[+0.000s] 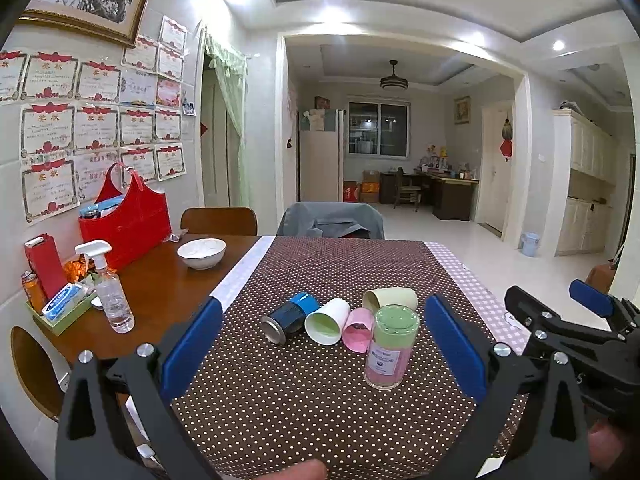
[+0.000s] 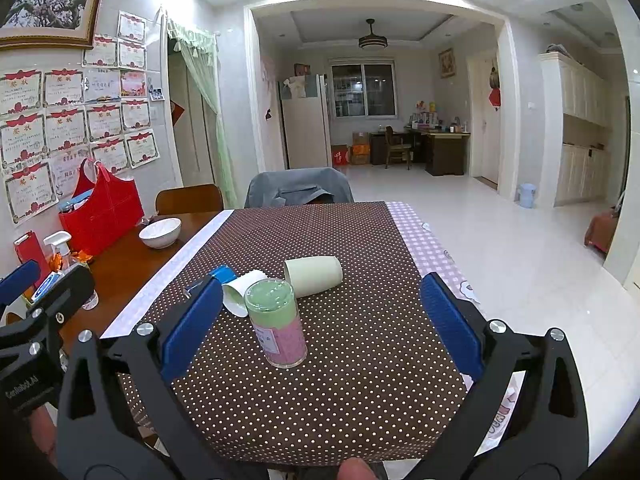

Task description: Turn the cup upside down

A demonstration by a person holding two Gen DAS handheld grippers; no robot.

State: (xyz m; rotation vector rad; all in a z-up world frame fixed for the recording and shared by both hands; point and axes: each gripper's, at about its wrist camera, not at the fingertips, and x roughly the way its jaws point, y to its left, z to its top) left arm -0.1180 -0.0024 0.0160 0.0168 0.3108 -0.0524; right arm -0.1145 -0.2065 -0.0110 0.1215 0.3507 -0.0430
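Brown dotted tablecloth point(image 2: 340, 380) on wooden table point(image 1: 160, 284); white-tiled room; both grippers point(image 1: 324, 344) point(image 2: 320, 320) agape, empty.

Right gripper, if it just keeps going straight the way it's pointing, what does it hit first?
Most likely the upright clear cup, which stands between the open right gripper's fingers, slightly left of centre. The beige cup lies behind it; depth is uncertain.

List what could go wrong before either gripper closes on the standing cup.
1. The standing cup is tall and narrow; a nudge from one pad could topple it.
2. The pink cup and white cup lie close behind it, so a deep reach may scatter them.
3. Left gripper and right gripper both face it and might collide.
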